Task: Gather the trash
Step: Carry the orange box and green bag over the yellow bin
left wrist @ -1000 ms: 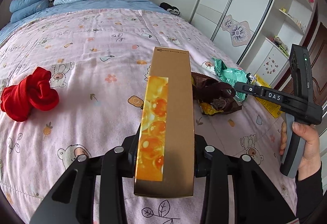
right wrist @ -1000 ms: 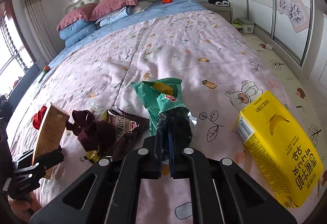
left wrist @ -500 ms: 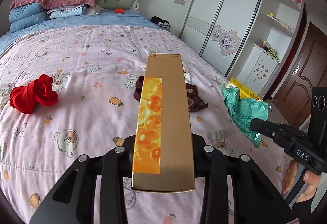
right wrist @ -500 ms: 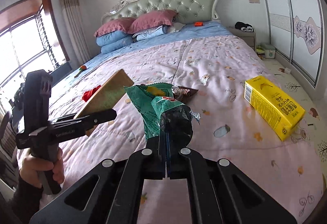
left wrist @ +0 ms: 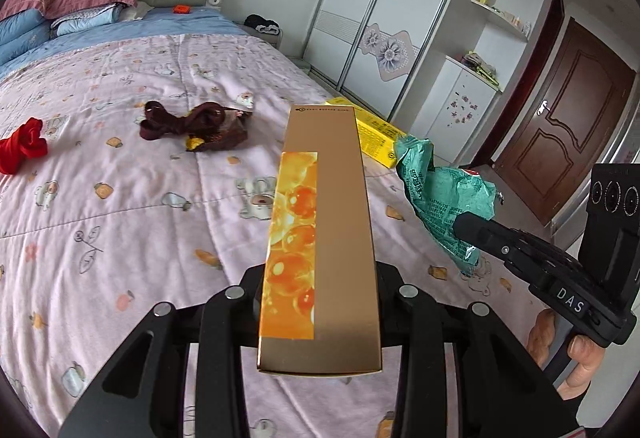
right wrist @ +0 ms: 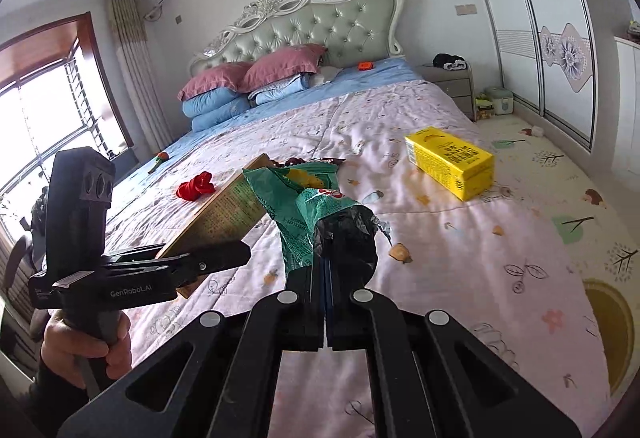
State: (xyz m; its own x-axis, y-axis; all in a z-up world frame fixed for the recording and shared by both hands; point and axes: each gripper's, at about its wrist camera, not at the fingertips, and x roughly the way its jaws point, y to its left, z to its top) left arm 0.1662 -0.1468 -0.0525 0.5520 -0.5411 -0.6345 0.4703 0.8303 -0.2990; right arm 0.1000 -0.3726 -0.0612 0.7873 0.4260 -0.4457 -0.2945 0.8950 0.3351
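My left gripper [left wrist: 320, 274] is shut on a long gold box [left wrist: 324, 222] with an orange picture, held above the bed; it also shows in the right wrist view [right wrist: 224, 218]. My right gripper [right wrist: 326, 266] is shut on a crumpled green snack bag [right wrist: 304, 206], lifted off the quilt; the bag also shows in the left wrist view [left wrist: 440, 198]. A yellow carton [right wrist: 450, 162] lies on the bed near its right edge. A dark brown wrapper and cloth pile [left wrist: 192, 126] lies further up the bed.
The pink patterned quilt [left wrist: 120, 198] covers the bed. A red cloth [left wrist: 22, 146] lies at the left. Pillows [right wrist: 248, 82] are stacked at the headboard. A wardrobe [left wrist: 380, 18] and a brown door [left wrist: 560, 118] stand to the right.
Both grippers have risen and pulled back from the bed with their loads. The green bag came off the quilt. The views swung toward the wardrobe and the door.
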